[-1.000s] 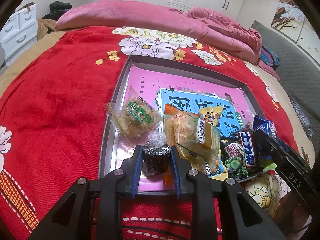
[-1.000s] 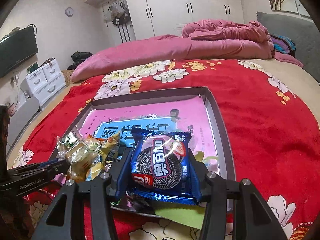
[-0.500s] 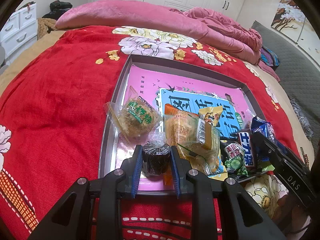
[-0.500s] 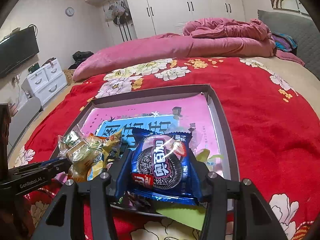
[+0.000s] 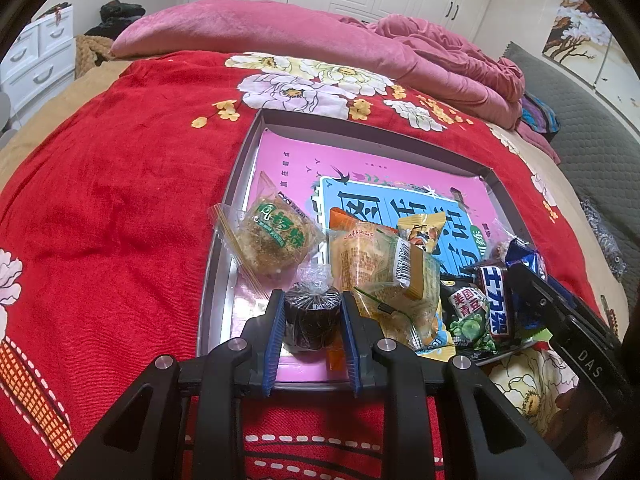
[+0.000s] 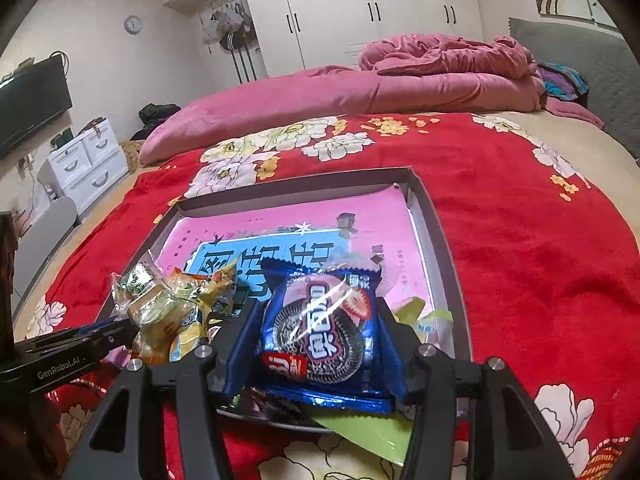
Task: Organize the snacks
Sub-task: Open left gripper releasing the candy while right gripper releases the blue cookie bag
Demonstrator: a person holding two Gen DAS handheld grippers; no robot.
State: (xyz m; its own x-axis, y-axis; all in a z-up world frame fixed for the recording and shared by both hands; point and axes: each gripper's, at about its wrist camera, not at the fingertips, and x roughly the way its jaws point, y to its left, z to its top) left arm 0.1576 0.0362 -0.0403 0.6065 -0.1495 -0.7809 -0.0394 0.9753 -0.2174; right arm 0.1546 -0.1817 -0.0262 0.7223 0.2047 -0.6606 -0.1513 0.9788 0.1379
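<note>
Snacks: left gripper (image 5: 312,320) clamps dark cake (image 5: 312,322); right gripper (image 6: 320,344), widening, brackets cookie pack (image 6: 322,328).

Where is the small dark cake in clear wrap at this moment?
In the left wrist view the small dark cake sits between the fingers of the left tool, over the near edge of the tray, just below the round green-labelled pastry.

Bed blanket (image 5: 120,208): red plush cloth, matt and fuzzy; far quilt (image 6: 320,92) pink fleece. Tray (image 5: 218,264): dull grey rim, glossy pink printed liner. Cookie pack (image 6: 320,320) is shiny blue foil-like plastic; near-left dark cake (image 5: 312,316) sits in crinkly clear film.
</note>
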